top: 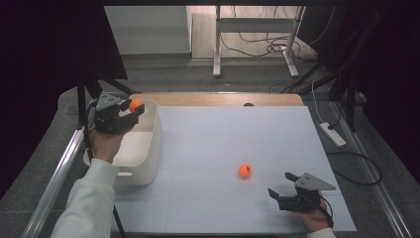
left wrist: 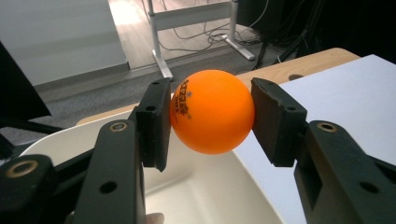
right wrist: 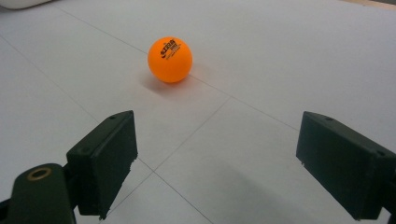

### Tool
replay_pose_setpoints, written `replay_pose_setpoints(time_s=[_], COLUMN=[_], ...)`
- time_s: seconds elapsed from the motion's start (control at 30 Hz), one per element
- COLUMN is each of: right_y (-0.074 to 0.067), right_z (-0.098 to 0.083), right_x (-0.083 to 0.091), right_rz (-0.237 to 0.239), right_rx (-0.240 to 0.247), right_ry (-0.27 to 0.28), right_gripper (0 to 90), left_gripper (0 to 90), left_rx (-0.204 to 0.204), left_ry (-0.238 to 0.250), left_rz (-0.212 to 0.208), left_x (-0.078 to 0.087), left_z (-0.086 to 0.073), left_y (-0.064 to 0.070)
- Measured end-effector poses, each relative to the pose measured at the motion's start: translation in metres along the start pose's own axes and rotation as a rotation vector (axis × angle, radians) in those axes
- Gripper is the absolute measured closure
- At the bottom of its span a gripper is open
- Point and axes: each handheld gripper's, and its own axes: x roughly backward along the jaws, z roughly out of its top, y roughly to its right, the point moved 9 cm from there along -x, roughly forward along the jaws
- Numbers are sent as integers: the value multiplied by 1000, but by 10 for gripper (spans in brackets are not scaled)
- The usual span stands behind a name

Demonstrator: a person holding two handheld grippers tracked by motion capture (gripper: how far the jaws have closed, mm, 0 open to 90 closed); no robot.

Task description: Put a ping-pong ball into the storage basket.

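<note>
The left tool (left wrist: 211, 114) was clamped on an orange ball (left wrist: 212, 112) above the white bin (top: 148, 144). The right tool (right wrist: 217, 163) was wide apart near another ball (right wrist: 170, 59) on the surface (top: 223, 144). Both looked light, smooth and rolly, best squeezed across the middle.

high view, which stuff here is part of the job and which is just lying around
Part of the job, likely:
- ball held in left gripper
- white bin below it
- ball on table
- open right gripper

Just lying about:
- power strip on floor
- cables
- desk frame

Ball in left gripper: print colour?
Dark print on the orange ball, clearest in the left gripper view.
</note>
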Motion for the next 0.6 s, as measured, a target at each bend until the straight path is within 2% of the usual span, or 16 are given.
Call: replay_pose_setpoints(time_s=[0.33, 0.47, 0.6], right_y=[0, 0, 0], right_z=[0, 0, -1], right_x=[0, 0, 0], right_rz=[1, 1, 5], right_rx=[1, 2, -3], right_ry=[-1, -2, -1], right_gripper=[120, 120, 120], left_gripper=[508, 508, 508], left_rx=[2, -7, 2], left_ry=[-43, -80, -110], left_rz=[7, 18, 23], left_x=[-11, -18, -24], left_z=[-4, -9, -13], left_y=[-5, -7, -11])
